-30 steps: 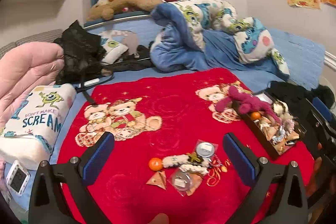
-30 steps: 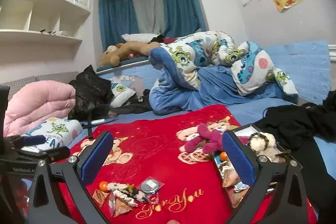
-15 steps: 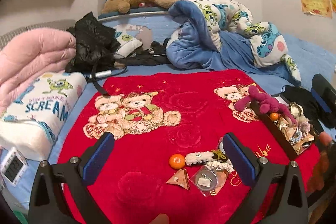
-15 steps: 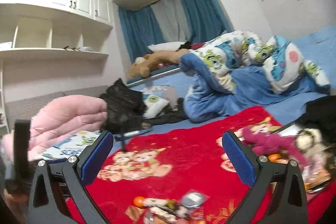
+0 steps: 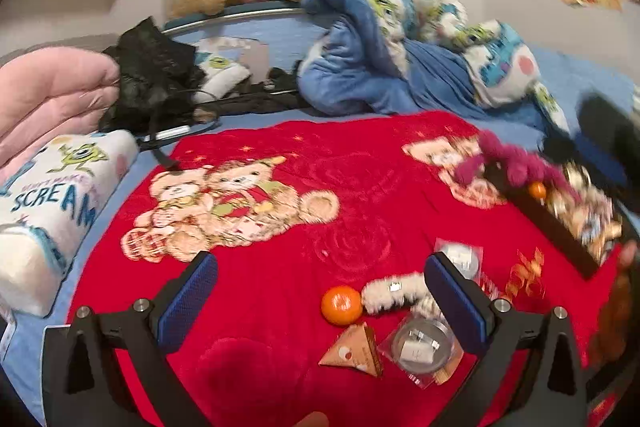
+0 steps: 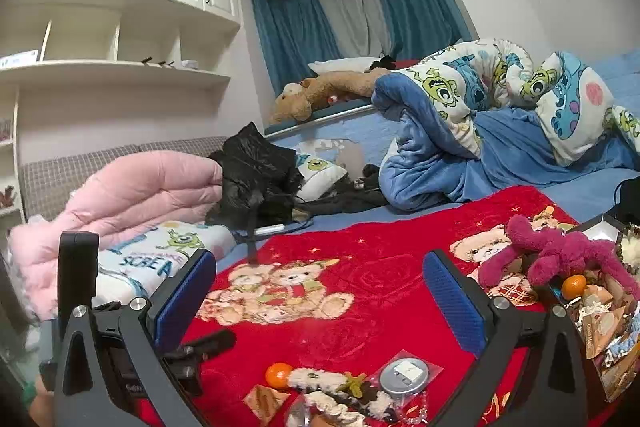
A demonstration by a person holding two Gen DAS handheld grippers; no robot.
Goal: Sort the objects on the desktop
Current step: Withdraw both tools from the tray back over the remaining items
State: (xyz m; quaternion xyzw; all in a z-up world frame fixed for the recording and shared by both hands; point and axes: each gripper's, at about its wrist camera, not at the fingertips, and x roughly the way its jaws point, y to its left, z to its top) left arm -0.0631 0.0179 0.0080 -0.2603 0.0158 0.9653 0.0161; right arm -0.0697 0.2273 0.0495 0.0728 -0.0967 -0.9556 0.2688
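Both our left gripper [image 5: 320,291] and right gripper [image 6: 320,287] gape empty. Ahead of the left gripper, the orange ball [image 5: 342,305] and packets [image 5: 420,345] lie unsorted; the box [image 6: 600,311] off to its right is part-filled.

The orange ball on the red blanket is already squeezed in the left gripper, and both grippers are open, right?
Not quite. The orange ball lies loose on the red blanket, as the left wrist view shows. The left gripper and right gripper are both open.
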